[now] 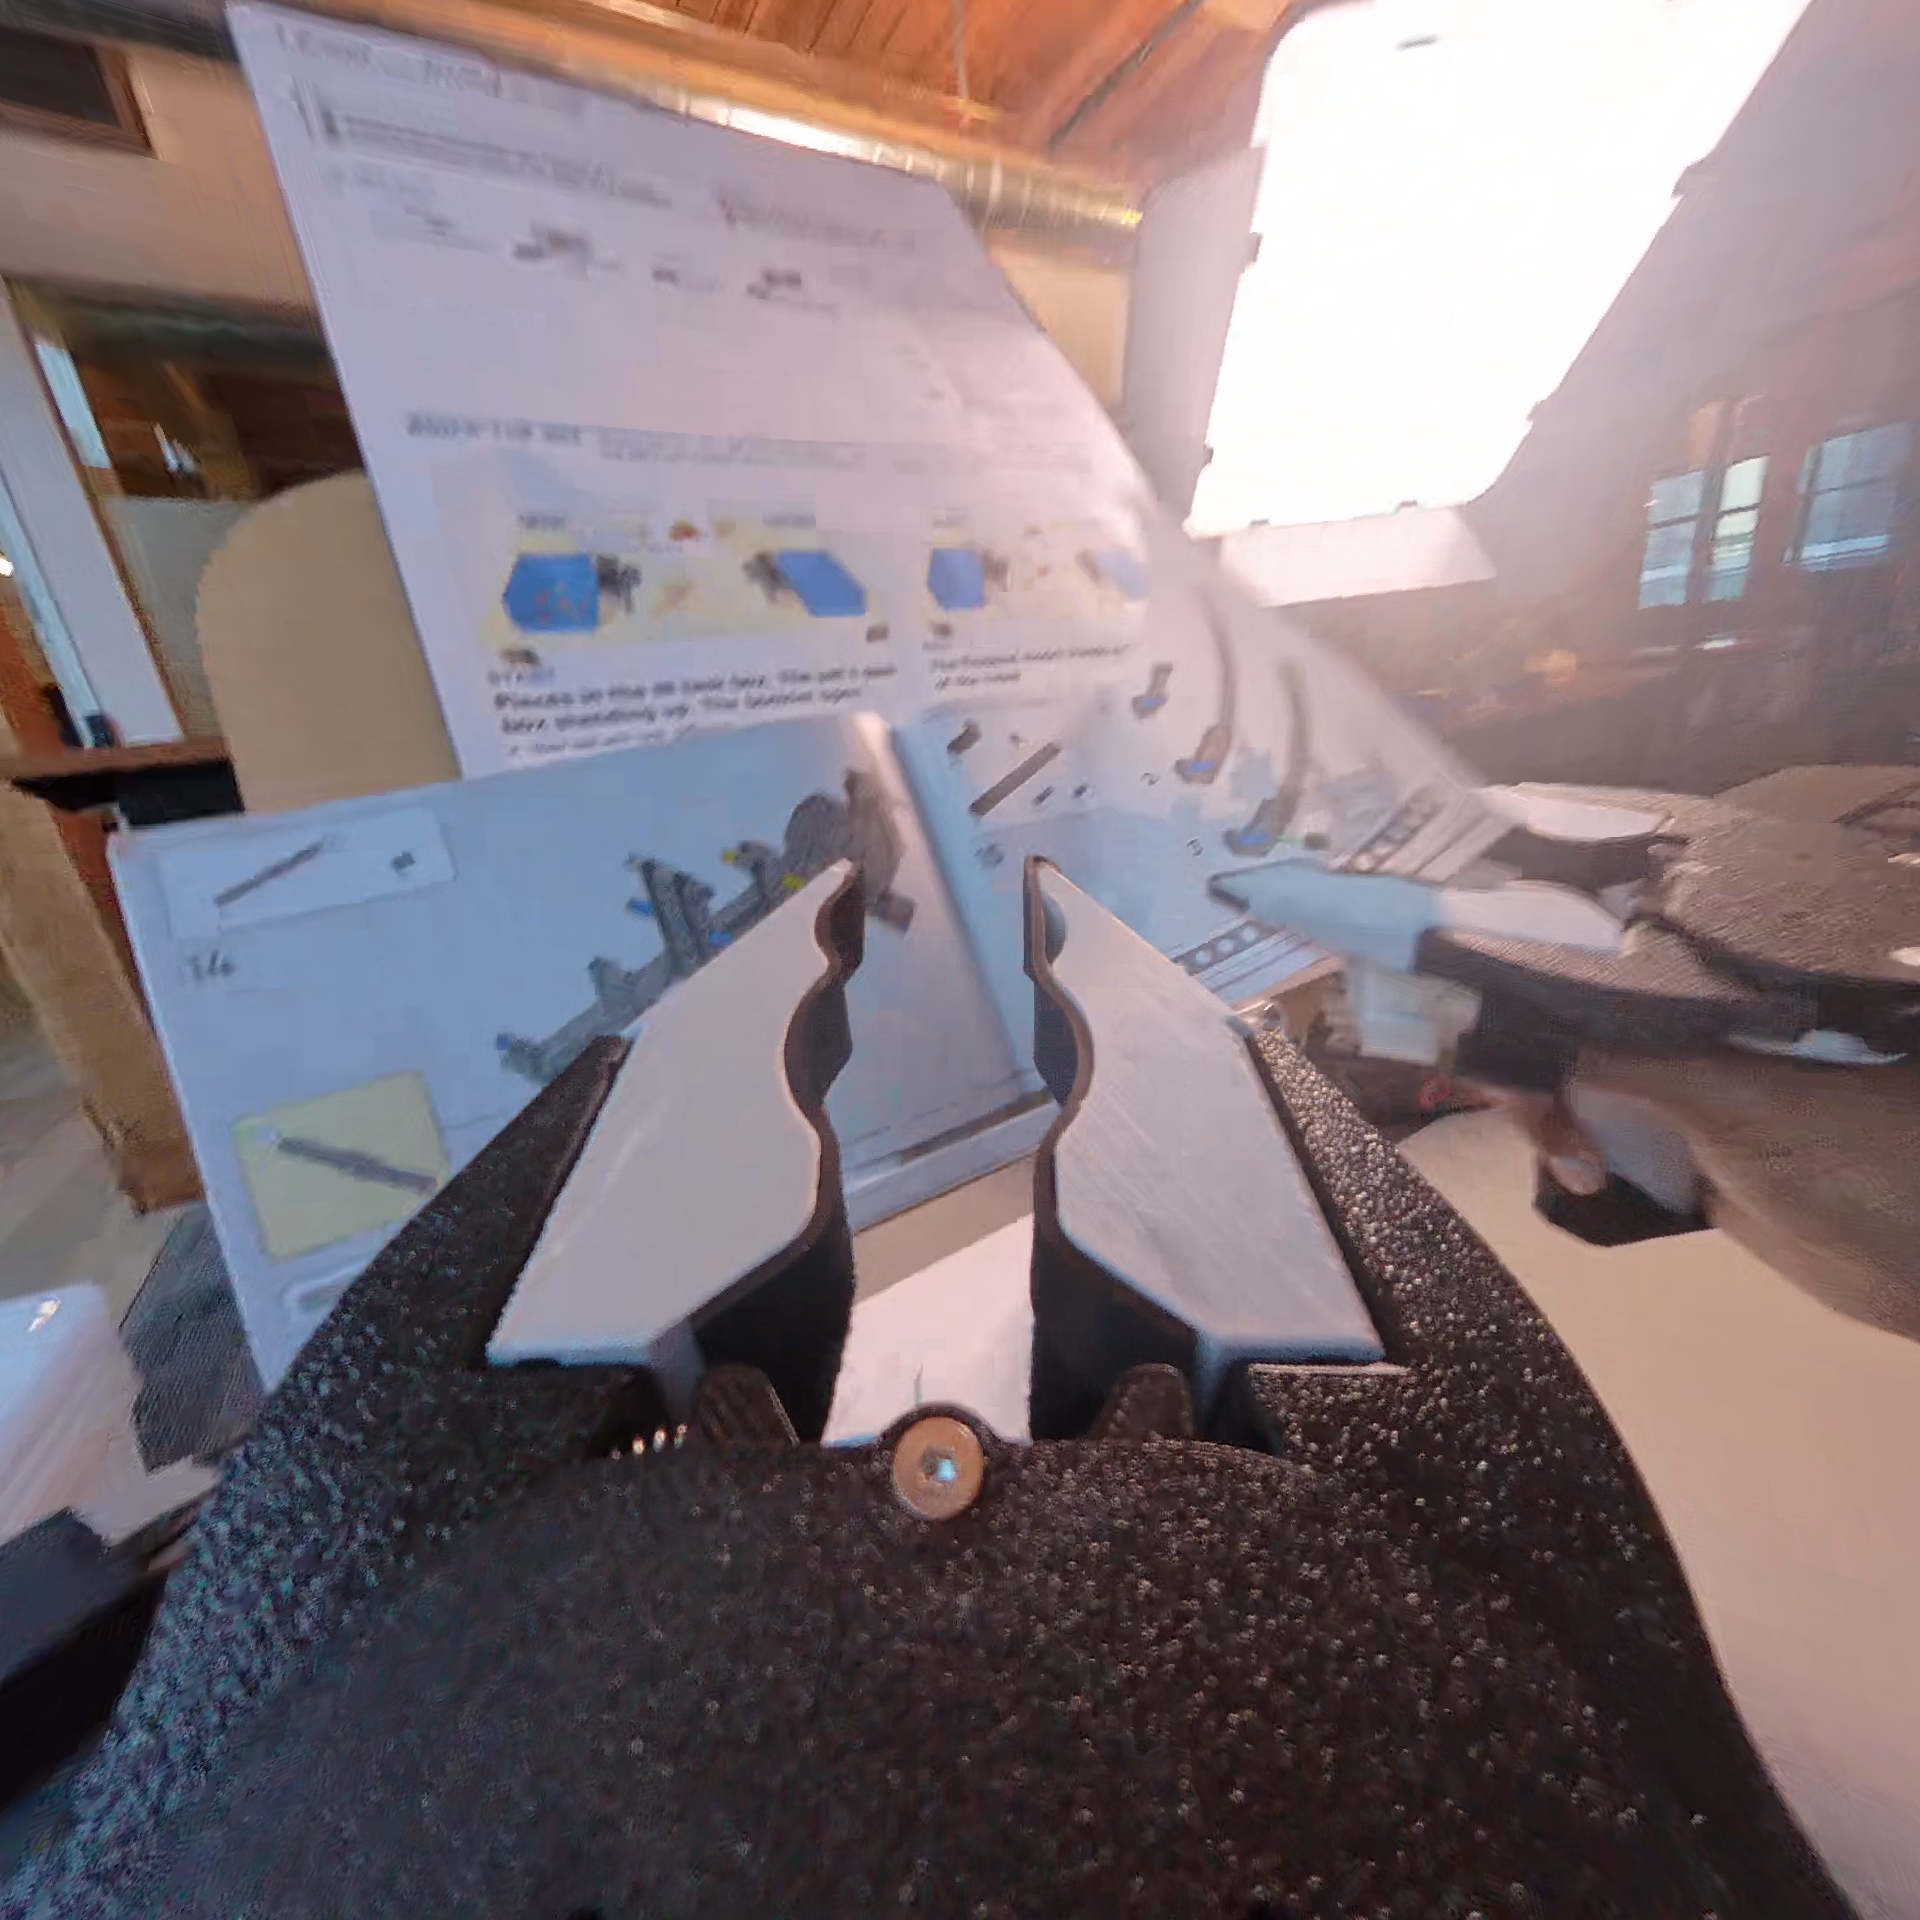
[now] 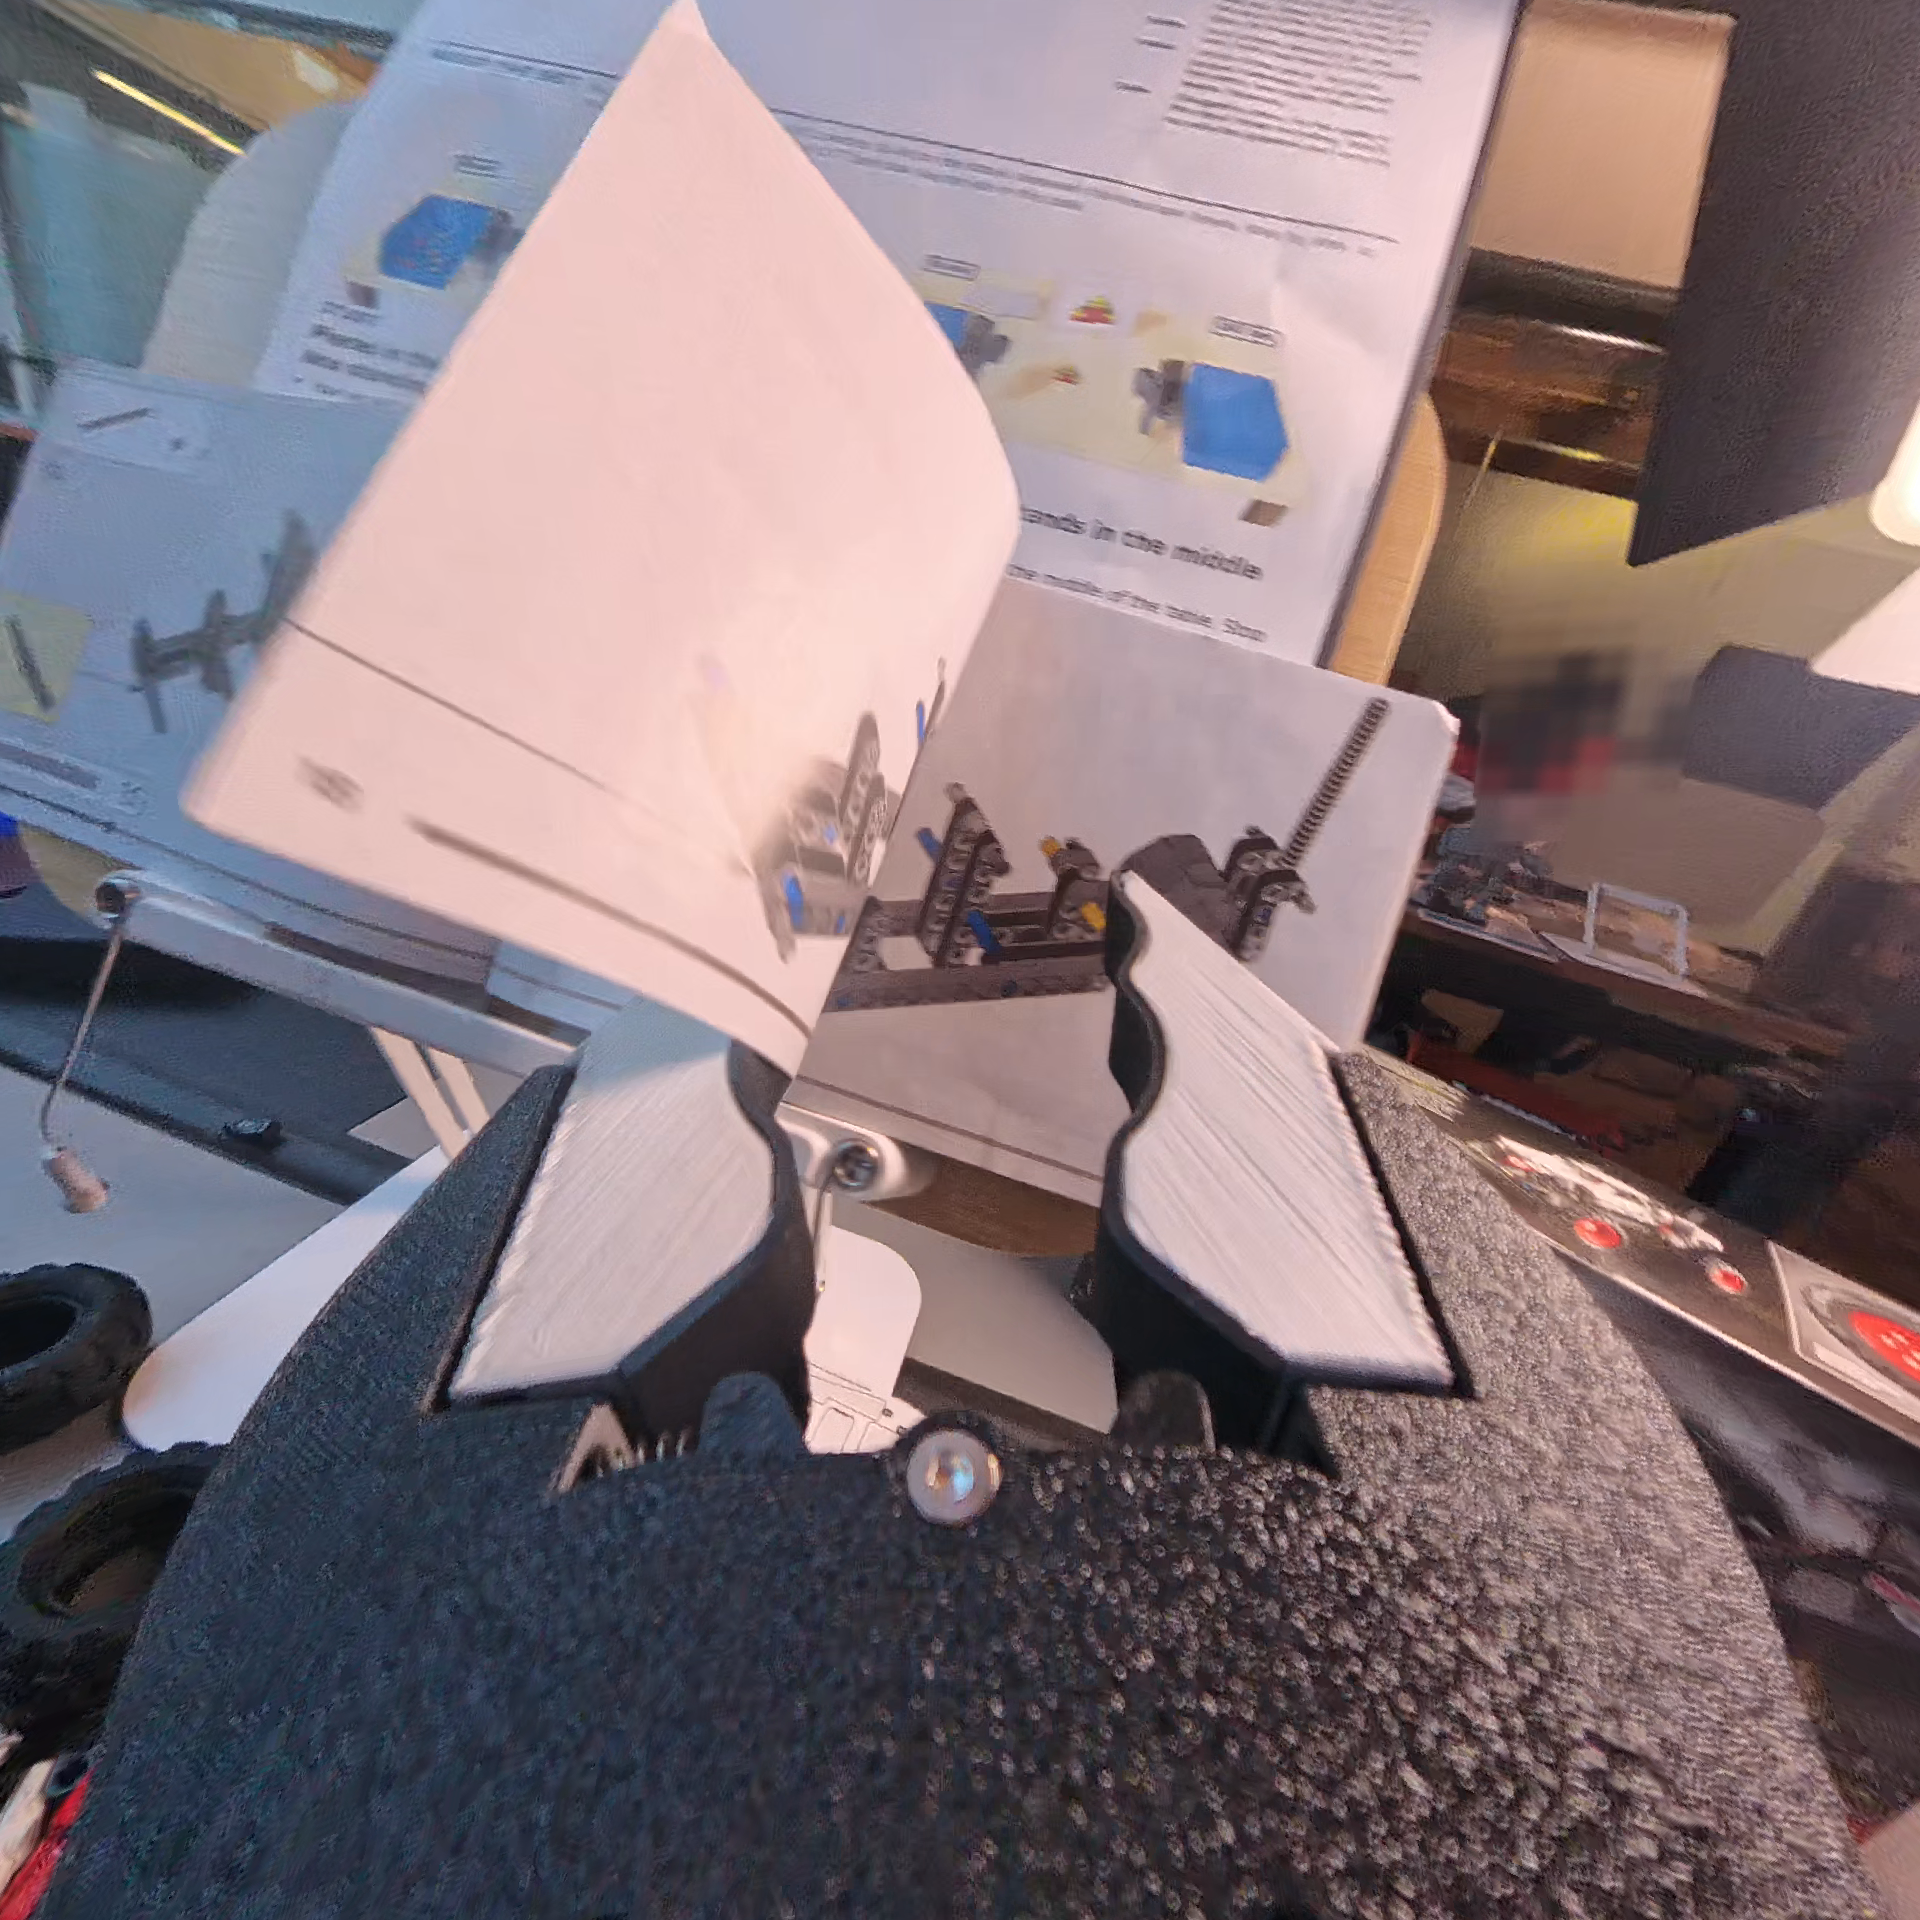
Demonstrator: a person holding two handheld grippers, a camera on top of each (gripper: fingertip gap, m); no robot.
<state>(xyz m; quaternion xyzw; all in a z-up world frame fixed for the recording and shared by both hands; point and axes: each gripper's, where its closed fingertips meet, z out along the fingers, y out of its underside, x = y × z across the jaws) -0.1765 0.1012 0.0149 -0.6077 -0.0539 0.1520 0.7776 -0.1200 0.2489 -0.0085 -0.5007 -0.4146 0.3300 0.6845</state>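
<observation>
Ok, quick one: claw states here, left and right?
Left claw: open, holding nothing, pointing at the open instruction booklet.
Right claw: open, gripping nothing; a lifted booklet page curls over its left finger.

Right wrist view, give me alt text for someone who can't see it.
An open right gripper reaches toward a booklet on a stand, a curled page lying against its left finger. A printed sheet stands behind, black tyres lower left.

A bright room with a wood ceiling

A shiny pipe [image 1: 935, 156] runs under the brown ceiling [image 1: 935, 52]. Windows [image 1: 1704, 530] sit in a dark wall on the right. A big white light [image 1: 1455, 260] glows. A wood shelf [image 2: 1548, 374] stands behind.
</observation>
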